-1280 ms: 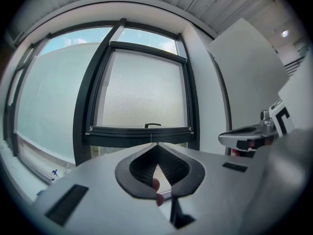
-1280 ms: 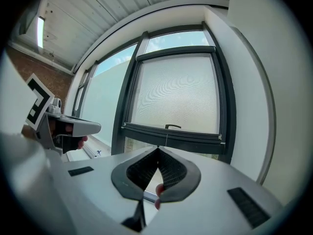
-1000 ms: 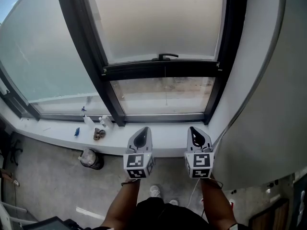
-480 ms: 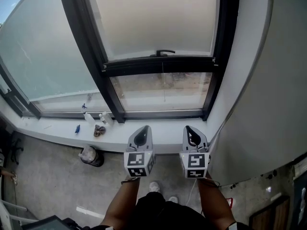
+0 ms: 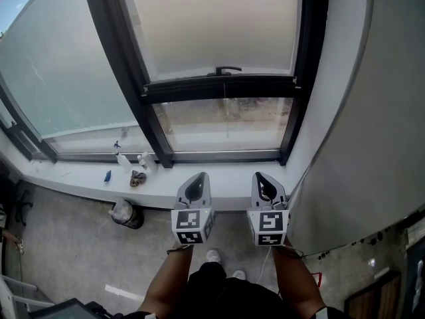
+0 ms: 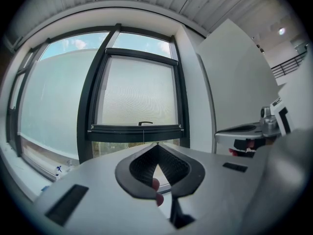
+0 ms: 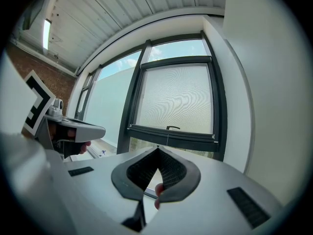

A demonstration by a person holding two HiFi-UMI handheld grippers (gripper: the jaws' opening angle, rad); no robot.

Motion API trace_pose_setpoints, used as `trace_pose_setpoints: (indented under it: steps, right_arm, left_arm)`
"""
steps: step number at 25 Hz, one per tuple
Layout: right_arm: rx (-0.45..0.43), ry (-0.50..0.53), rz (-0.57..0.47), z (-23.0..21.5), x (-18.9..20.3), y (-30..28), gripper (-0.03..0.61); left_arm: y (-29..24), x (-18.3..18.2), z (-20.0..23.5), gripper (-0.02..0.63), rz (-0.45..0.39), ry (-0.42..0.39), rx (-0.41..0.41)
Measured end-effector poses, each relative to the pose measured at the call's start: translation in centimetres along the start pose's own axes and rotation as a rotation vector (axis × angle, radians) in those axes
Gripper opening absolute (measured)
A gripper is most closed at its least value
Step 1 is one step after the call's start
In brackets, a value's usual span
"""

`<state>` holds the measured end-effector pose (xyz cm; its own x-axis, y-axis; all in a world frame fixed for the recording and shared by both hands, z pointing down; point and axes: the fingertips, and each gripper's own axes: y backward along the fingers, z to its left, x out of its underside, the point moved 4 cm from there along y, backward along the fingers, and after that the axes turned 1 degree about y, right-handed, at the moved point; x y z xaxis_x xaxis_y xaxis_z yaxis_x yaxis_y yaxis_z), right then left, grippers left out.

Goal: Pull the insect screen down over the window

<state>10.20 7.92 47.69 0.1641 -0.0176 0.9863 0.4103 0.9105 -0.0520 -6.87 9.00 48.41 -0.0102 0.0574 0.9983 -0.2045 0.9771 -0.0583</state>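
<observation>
Screen (image 5: 212,25): fine matt mesh is seen, w/ moiré ripple. Frame (image 5: 219,86) is finished dark, satin, prob. metal. Sill (image 5: 232,183) & right wall (image 5: 372,145) are seen smooth, matt white. Floor (image 5: 73,244): rough speckled concrete. Left gripper (image 5: 195,178) & right gripper (image 5: 264,177) are shelled in matt grey plastic; pads (image 6: 170,166) ribbed, black.

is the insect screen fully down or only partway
Partway: the insect screen ends at its bottom bar, above the sill, clear glass uncovered below.

Straight run ahead to the screen's bottom bar (image 5: 219,86) is open; wall (image 5: 358,145) crowds the right, bottles (image 5: 143,161) clutter the sill (image 5: 229,185) further left.
</observation>
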Motion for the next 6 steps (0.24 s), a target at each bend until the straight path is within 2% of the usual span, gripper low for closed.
trace_pose_setpoints:
  steps: [6]
  right_arm:
    - [0.008, 0.001, -0.007, 0.05, 0.47, 0.04, 0.002]
  left_arm:
    - [0.27, 0.46, 0.52, 0.002, 0.005, 0.001, -0.014]
